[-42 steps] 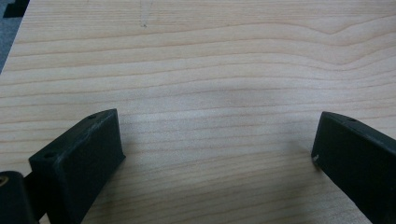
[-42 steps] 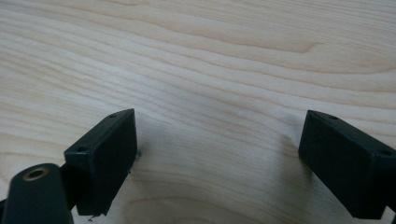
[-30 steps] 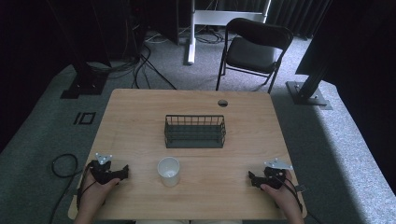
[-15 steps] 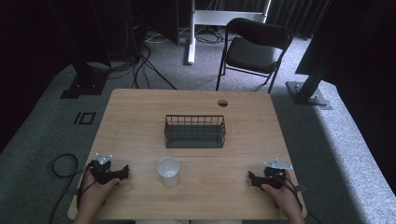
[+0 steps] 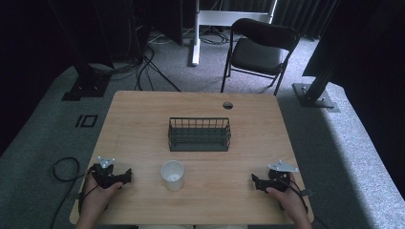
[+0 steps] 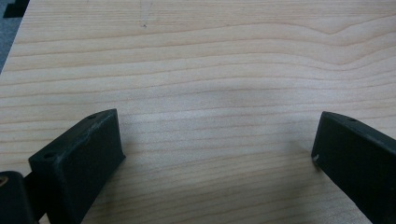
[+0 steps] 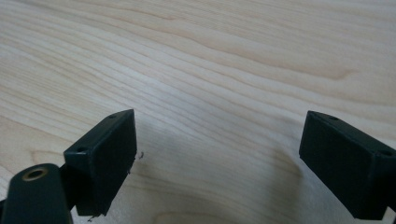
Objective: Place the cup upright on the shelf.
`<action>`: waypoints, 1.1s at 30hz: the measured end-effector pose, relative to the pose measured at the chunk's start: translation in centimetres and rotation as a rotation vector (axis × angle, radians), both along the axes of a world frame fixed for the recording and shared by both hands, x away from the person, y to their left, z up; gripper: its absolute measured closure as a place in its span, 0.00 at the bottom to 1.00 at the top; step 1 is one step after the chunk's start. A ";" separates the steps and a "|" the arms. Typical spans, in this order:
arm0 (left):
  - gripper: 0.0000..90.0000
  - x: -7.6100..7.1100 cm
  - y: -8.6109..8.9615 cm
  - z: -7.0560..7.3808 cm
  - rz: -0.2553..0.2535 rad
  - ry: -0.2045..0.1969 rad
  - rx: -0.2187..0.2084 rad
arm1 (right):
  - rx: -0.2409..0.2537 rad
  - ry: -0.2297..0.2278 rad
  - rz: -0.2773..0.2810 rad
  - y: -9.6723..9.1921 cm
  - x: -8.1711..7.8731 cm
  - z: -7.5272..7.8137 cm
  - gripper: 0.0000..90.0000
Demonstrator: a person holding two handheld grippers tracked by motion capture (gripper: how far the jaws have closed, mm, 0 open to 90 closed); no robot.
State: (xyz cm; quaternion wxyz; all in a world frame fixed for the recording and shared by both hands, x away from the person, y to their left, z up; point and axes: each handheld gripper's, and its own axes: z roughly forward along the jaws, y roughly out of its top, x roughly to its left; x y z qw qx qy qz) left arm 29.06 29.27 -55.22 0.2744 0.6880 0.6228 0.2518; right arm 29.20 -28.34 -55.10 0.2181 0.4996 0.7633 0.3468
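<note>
A white cup (image 5: 172, 174) stands upright on the wooden table (image 5: 143, 124), near its front edge and in the middle. Behind it, at the table's centre, sits a dark wire basket (image 5: 199, 134), which looks empty. My left gripper (image 5: 128, 176) rests on the table at the front left, a hand's width left of the cup. In the left gripper view its jaws stand wide apart over bare wood (image 6: 219, 135). My right gripper (image 5: 254, 181) rests at the front right, held by a hand. Its jaws are also spread wide over bare wood (image 7: 219, 140).
A round cable hole (image 5: 228, 105) is in the table's far edge. A black folding chair (image 5: 260, 47) stands beyond the table, with cables (image 5: 148, 62) and stand bases (image 5: 315, 98) on the grey carpet around it.
</note>
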 end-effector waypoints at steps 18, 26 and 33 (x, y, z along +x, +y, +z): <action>0.02 0.0 0.0 0.0 0.000 0.000 0.000 | 0.007 -0.028 0.131 3.4 0.2 1.1 0.12; 0.02 0.0 0.0 0.0 0.000 0.000 0.000 | 0.016 -0.023 0.186 5.2 0.4 1.1 0.12; 0.02 0.0 0.0 0.0 0.000 0.000 0.000 | 0.035 -0.015 0.232 6.7 0.2 1.3 0.12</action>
